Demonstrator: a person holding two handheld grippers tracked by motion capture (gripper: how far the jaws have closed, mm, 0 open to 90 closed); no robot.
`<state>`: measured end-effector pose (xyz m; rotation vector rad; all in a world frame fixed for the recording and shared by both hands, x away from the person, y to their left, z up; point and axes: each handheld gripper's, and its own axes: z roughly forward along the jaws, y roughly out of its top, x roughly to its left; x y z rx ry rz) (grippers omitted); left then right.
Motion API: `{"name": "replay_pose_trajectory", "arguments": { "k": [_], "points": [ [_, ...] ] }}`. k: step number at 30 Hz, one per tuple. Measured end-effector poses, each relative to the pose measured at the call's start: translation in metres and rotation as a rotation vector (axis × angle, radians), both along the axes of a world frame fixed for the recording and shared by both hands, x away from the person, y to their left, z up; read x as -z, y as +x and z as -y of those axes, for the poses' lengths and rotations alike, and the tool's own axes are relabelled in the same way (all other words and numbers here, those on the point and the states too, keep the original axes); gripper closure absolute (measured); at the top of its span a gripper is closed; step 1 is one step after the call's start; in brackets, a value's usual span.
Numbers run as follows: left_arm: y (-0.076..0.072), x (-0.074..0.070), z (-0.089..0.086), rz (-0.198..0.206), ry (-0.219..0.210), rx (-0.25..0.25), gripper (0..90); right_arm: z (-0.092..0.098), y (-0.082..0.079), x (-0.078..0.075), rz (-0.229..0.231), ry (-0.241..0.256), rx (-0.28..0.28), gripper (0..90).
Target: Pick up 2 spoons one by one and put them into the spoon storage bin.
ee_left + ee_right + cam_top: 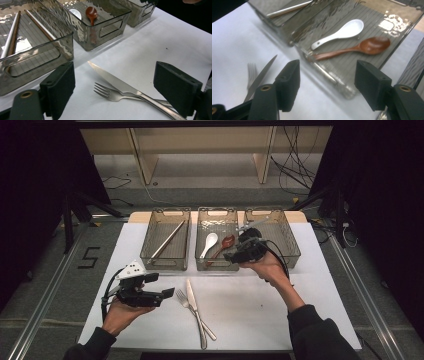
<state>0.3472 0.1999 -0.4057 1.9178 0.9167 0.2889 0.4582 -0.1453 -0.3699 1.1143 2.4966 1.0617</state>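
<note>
My left gripper [115, 87], fingers apart, hovers over a steel knife [117, 83] crossing a fork [110, 94] on the white surface [250, 305]. My right gripper [327, 82], fingers apart, faces the middle bin [216, 265] holding a white spoon [342, 32] and a wooden spoon [362, 47].

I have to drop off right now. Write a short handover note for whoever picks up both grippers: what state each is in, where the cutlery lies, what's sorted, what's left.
Left gripper: open, empty, low over the white mat, jaws either side of the knife and fork.
Right gripper: open, empty, above the near edge of the middle bin.
Done: chopsticks in the left bin; white spoon and wooden spoon side by side in the middle bin.
Right bin: a metal piece shows at its far left corner, kind unclear.
Left: knife and fork, crossed on the mat; knife lies over the fork. They likely need binning next.
</note>
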Motion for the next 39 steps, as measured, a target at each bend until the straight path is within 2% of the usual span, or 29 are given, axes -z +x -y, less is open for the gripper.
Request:
{"name": "replay_pose_trajectory", "arguments": {
  "k": [3, 8, 10, 14, 21, 24, 30, 39],
  "points": [
    [0.001, 0.0, 0.002, -0.007, -0.001, 0.001, 17.1, 0.008, -0.015, 0.004, -0.003, 0.023, -0.013, 36.1],
    [0.0, -0.001, 0.004, -0.012, -0.005, 0.007, 17.1, 0.021, -0.035, 0.01, 0.003, 0.032, -0.014, 34.4],
    [0.001, -0.001, 0.005, -0.022, -0.016, 0.01, 17.1, 0.026, -0.042, 0.013, 0.004, 0.039, -0.01, 33.8],
    [0.0, -0.001, 0.01, -0.03, -0.012, 0.023, 17.1, 0.034, -0.055, 0.018, 0.005, 0.044, -0.004, 32.4],
    [0.0, -0.001, 0.016, -0.057, -0.031, 0.036, 17.1, 0.049, -0.075, 0.022, 0.029, 0.07, 0.007, 31.0],
    [0.0, -0.001, 0.019, -0.065, -0.022, 0.048, 17.2, 0.056, -0.084, 0.023, 0.036, 0.077, 0.012, 30.7],
    [0.001, 0.002, 0.031, -0.115, -0.012, 0.074, 18.2, 0.072, -0.099, 0.029, 0.034, 0.081, 0.037, 30.0],
    [0.0, 0.005, 0.044, -0.129, 0.03, 0.108, 20.9, 0.084, -0.114, 0.03, 0.049, 0.105, 0.062, 29.4]
  ]
}}
